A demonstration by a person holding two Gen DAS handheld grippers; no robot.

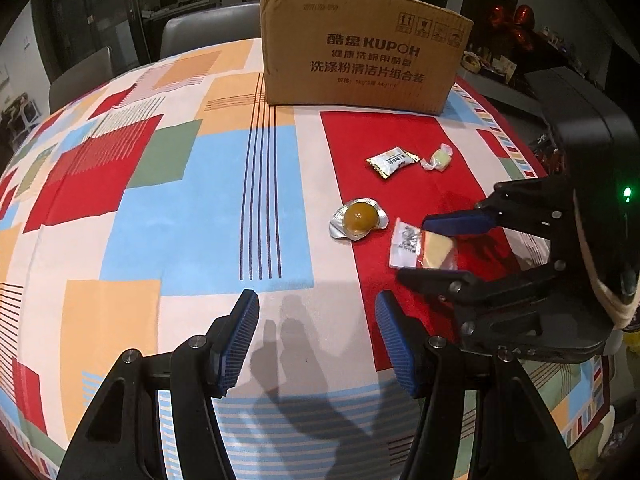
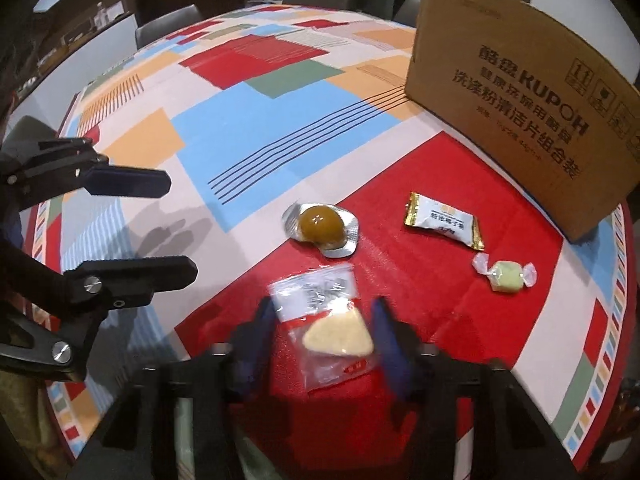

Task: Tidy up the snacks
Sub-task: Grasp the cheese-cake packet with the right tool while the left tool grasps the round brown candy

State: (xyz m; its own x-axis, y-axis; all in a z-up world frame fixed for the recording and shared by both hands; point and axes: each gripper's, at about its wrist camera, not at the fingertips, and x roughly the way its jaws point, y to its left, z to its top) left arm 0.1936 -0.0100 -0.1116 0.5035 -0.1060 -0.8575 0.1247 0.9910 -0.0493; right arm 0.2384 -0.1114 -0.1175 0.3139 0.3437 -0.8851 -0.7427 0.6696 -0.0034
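Snack packet (image 2: 320, 320) between right gripper's (image 2: 320, 334) parted fingers, left gripper (image 1: 316, 336) fingers apart

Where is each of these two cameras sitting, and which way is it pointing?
Left wrist: on the left gripper, looking down across the table to the box; its own open fingers and the right gripper show.
Right wrist: on the right gripper, looking down at the clear packet between its fingers; the left gripper shows at left.
Both share the box, the jelly cup, the white packet, the green candy and the clear packet.
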